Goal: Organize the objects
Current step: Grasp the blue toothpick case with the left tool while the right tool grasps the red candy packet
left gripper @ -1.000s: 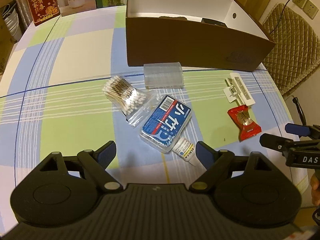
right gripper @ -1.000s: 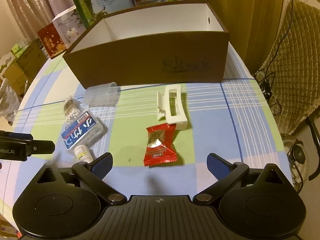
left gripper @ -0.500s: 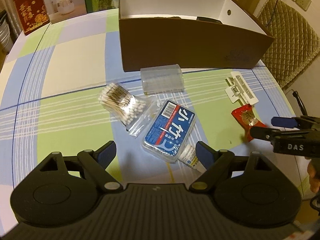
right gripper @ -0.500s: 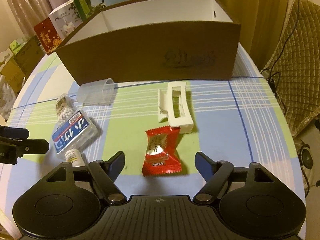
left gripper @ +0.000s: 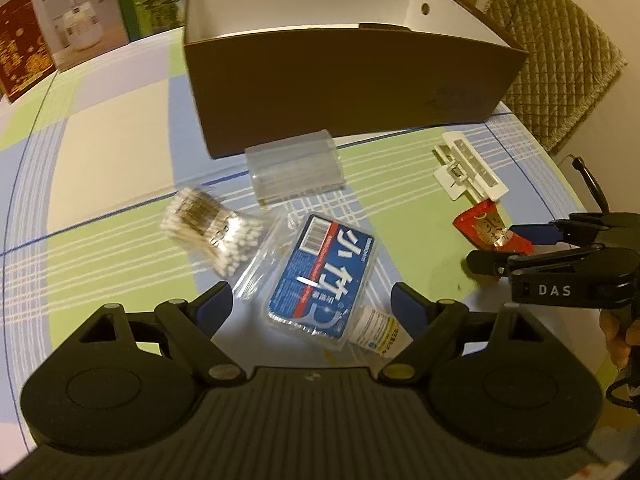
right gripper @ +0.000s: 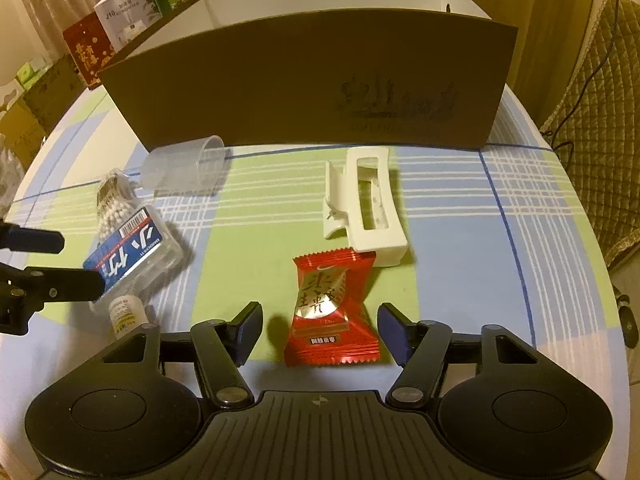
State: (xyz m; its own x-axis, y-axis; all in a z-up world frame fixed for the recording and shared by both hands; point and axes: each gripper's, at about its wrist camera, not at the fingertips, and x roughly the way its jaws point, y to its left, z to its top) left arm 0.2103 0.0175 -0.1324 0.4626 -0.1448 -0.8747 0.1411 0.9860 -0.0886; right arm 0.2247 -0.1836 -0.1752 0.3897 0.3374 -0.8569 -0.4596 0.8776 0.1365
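The small bottle (left gripper: 374,330) lies partly hidden behind the blue-labelled case (left gripper: 324,276).

One box (left gripper: 352,80), cup (left gripper: 296,172), swab bag (left gripper: 216,228), blue case (left gripper: 324,280), bottle (left gripper: 374,330), clip (right gripper: 364,204), candy (right gripper: 330,312).

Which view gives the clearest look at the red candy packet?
The right wrist view: the red candy packet lies whole and sharp between the open right gripper fingers. In the left wrist view it is small at the right edge, partly hidden by that gripper.

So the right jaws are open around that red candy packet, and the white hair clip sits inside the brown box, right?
Not quite. The white hair clip lies on the tablecloth in front of the brown box, as the right wrist view shows. The open jaws do flank the red candy packet.
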